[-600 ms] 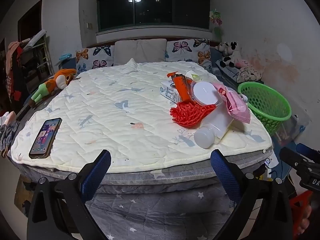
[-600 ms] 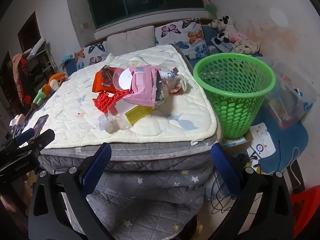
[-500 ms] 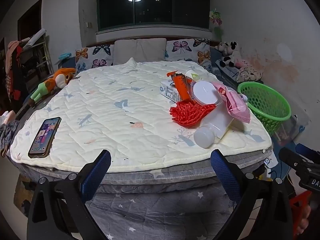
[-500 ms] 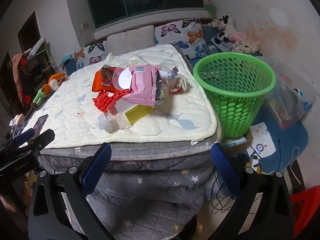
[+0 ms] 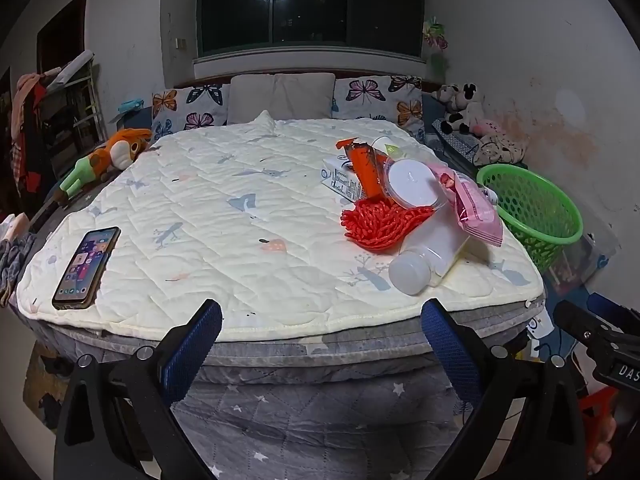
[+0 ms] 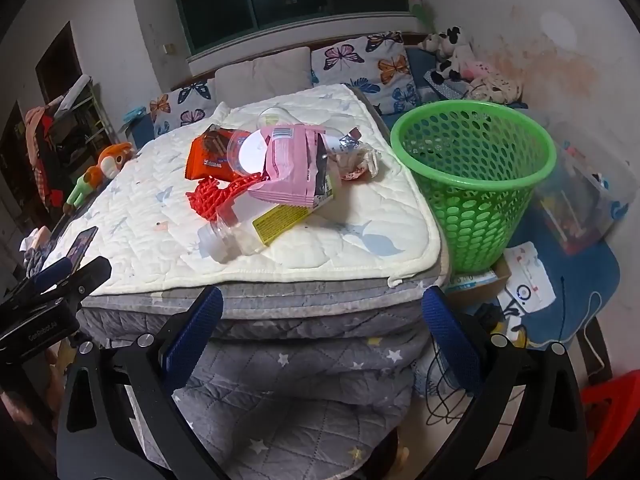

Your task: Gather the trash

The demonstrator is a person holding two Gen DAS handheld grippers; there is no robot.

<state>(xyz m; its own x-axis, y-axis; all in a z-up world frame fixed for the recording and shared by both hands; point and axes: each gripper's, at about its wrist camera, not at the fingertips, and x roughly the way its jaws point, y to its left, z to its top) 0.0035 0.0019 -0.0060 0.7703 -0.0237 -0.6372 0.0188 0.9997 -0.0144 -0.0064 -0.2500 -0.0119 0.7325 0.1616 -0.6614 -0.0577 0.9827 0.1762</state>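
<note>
A heap of trash lies on the bed's right side: a clear plastic bottle [image 5: 428, 256] on its side, red plastic netting [image 5: 380, 224], a pink wrapper [image 5: 476, 208], an orange packet [image 5: 366, 170], a round clear lid [image 5: 414, 184] and a white carton [image 5: 340, 178]. The right wrist view shows the same bottle [image 6: 240, 236], pink wrapper [image 6: 292, 168] and netting [image 6: 216, 200]. A green mesh basket [image 6: 476, 184] stands on the floor beside the bed; it also shows in the left wrist view [image 5: 532, 208]. My left gripper [image 5: 320, 332] and right gripper [image 6: 320, 320] are open and empty, short of the bed's foot edge.
A phone [image 5: 86, 268] lies on the quilt [image 5: 224, 220] at the near left. A plush toy [image 5: 104, 160] lies at the bed's left edge. Pillows [image 5: 280, 96] line the headboard. Cables and papers [image 6: 528, 292] lie on the floor by the basket.
</note>
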